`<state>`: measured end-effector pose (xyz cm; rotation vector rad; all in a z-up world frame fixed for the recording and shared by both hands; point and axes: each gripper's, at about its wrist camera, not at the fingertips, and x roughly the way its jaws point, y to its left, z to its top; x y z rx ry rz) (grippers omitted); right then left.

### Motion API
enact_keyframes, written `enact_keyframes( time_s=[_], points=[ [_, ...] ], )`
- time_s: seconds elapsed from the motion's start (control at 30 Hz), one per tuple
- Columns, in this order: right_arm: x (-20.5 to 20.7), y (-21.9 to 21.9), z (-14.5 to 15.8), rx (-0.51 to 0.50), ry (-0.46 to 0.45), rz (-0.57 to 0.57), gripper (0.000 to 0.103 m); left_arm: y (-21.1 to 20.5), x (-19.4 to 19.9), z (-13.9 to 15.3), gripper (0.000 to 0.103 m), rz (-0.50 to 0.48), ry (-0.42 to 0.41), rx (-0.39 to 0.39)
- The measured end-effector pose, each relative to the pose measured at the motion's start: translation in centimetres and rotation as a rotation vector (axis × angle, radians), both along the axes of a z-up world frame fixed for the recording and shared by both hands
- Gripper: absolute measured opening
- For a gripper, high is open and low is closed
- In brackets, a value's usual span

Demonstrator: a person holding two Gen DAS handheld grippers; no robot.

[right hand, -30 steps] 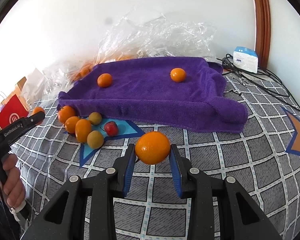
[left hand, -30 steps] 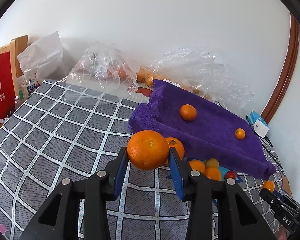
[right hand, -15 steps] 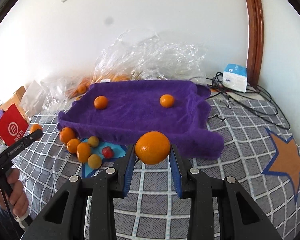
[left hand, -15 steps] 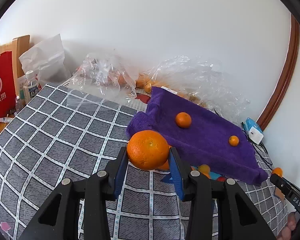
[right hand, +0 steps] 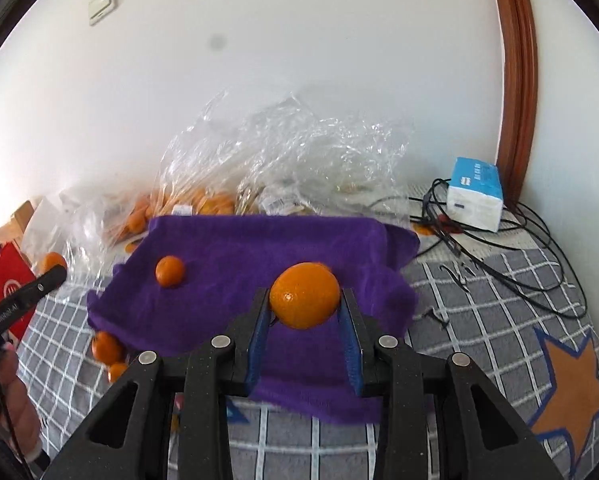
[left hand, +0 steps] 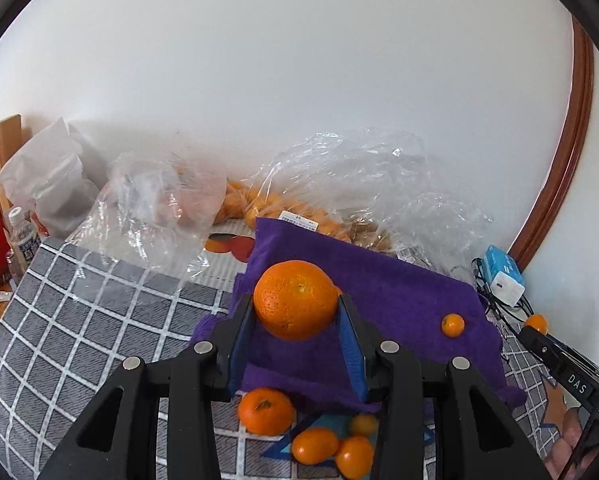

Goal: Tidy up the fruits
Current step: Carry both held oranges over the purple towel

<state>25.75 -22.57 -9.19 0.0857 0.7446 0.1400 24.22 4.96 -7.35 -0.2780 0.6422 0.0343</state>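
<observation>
My left gripper (left hand: 296,309) is shut on a large orange (left hand: 295,299) and holds it above the near left part of the purple towel (left hand: 395,292). My right gripper (right hand: 304,305) is shut on another orange (right hand: 304,294) above the towel's near right part (right hand: 259,252). One small mandarin (left hand: 452,325) lies on the towel in the left wrist view, one mandarin (right hand: 170,271) in the right wrist view. Several loose oranges (left hand: 265,411) lie on the checked cloth in front of the towel.
Clear plastic bags (left hand: 363,184) with more fruit lie behind the towel by the wall. A tissue pack (right hand: 475,194) and black cables (right hand: 511,248) sit at the right. A red bag (right hand: 7,292) and a water bottle (left hand: 23,236) stand at the left.
Both grippers have moved forward with their oranges, from in front of the towel to above it. The loose fruit now lies below the left gripper.
</observation>
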Motion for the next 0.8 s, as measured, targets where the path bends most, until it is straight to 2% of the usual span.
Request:
enact_keyframes(
  time_s=[0.07, 0.2, 0.37, 0.5, 0.8],
  points=[
    [1.6, 0.1, 0.0, 0.023, 0.0, -0.011, 0.034, -0.6, 1.6, -0.5, 0.039, -0.006, 0.007, -0.014],
    [3.1, 0.2, -1.3, 0.027, -0.005, -0.032, 0.034, -1.2, 3.4, -2.7, 0.039, 0.004, 0.025, 0.013],
    [4.2, 0.0, -4.8, 0.003, 0.075, -0.037, 0.034, -1.0, 4.5, -5.9, 0.039, 0.0, 0.103, 0.004],
    [4.9, -0.2, -6.4, 0.004, 0.117, -0.045, 0.034, -1.7, 4.5, -6.8, 0.039, 0.002, 0.097, 0.063],
    [5.6, 0.7, -8.5, -0.054, 0.155, -0.035, 0.034, -2.2, 5.0, -7.8, 0.039, -0.035, 0.135, 0.059]
  ],
)
